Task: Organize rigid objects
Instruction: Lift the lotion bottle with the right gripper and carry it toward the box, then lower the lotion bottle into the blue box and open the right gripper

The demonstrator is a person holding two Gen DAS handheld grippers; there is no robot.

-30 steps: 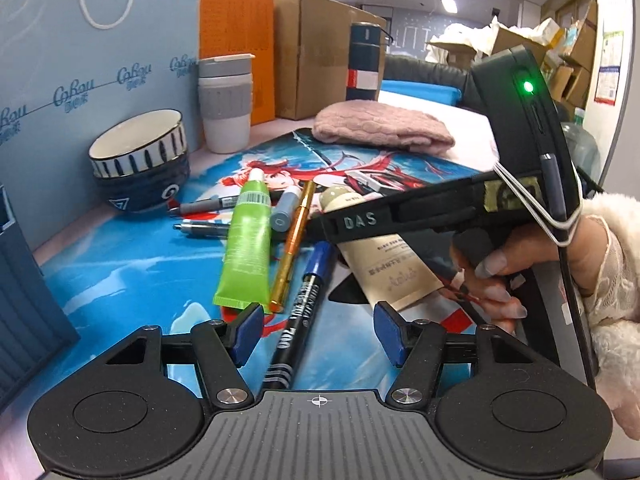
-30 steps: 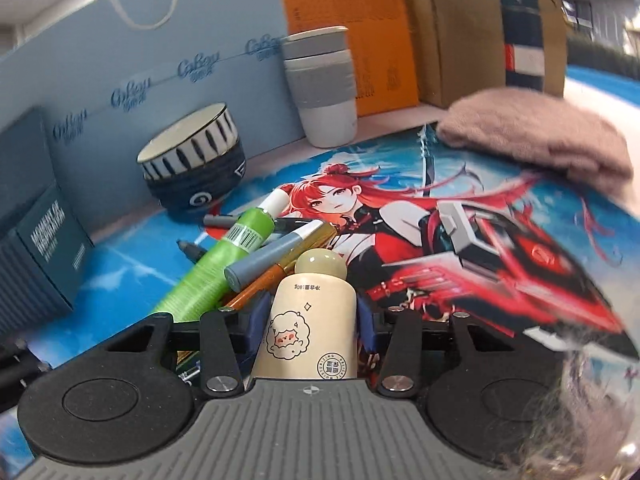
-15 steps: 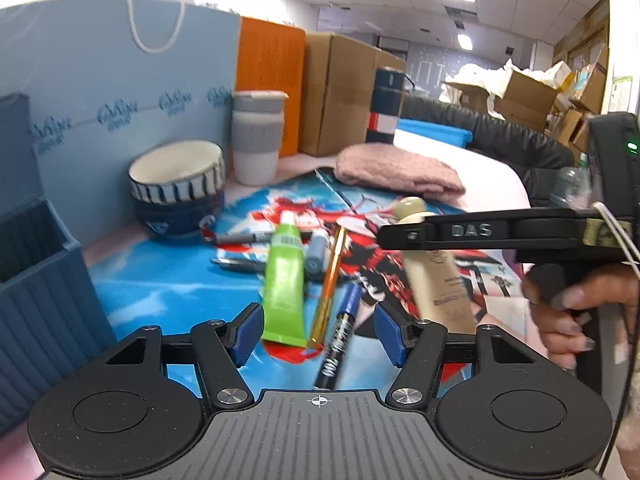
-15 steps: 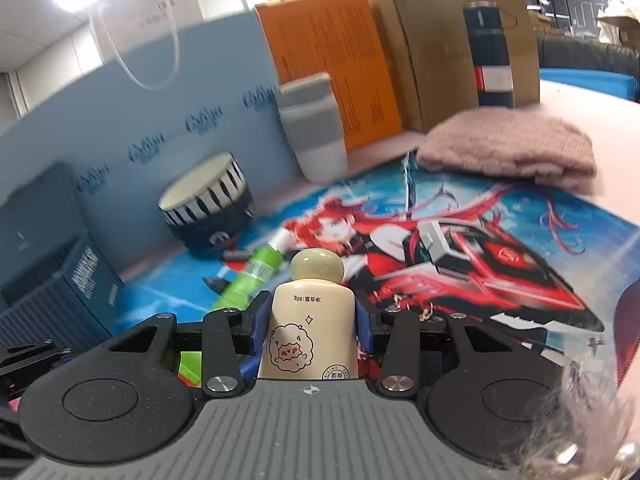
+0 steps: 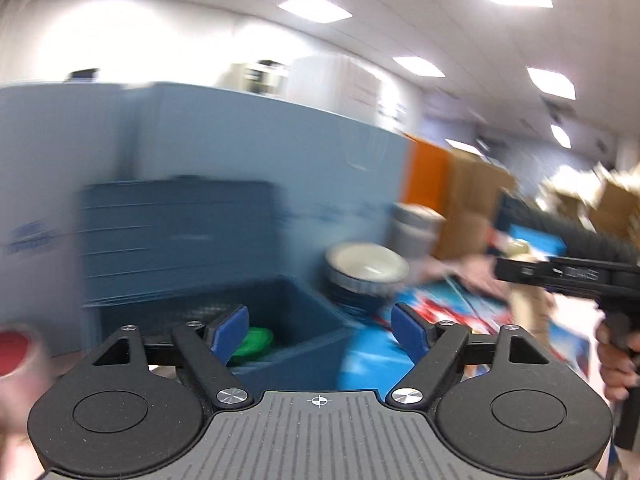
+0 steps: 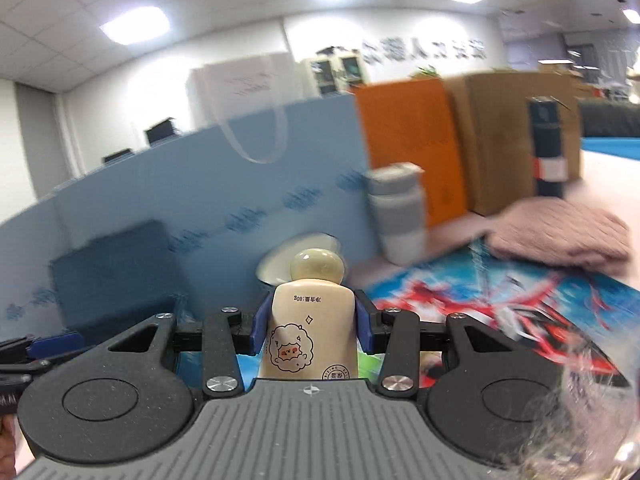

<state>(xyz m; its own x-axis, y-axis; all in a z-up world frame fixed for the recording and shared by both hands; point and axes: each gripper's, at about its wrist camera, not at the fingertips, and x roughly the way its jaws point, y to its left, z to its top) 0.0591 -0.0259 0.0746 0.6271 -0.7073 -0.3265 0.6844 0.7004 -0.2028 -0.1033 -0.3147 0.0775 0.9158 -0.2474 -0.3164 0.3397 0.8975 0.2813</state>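
Note:
A cream bottle [image 6: 310, 332] with a sheep drawing and a round cap stands upright between the blue pads of my right gripper [image 6: 312, 324], which is shut on it and held above the printed mat [image 6: 480, 300]. In the blurred left wrist view my left gripper [image 5: 319, 330] has its jaws opening wide, with nothing between them. It points over the corner of a dark blue box [image 5: 288, 308] with a green lid [image 5: 252, 342] inside. The right gripper [image 5: 560, 276] and the bottle [image 5: 528, 308] also show at that view's right edge.
A striped bowl [image 5: 366, 276] sits just right of the box. Behind it are a grey-banded white cup [image 6: 398, 216], a light blue paper bag [image 6: 240, 184], an orange bag [image 6: 412, 140] and a cardboard box [image 6: 500, 140]. A pink cloth [image 6: 560, 232] lies at the mat's far right.
My left gripper has swung left from the pens to the dark blue box and its jaws stand wider. My right gripper has risen with the bottle still held.

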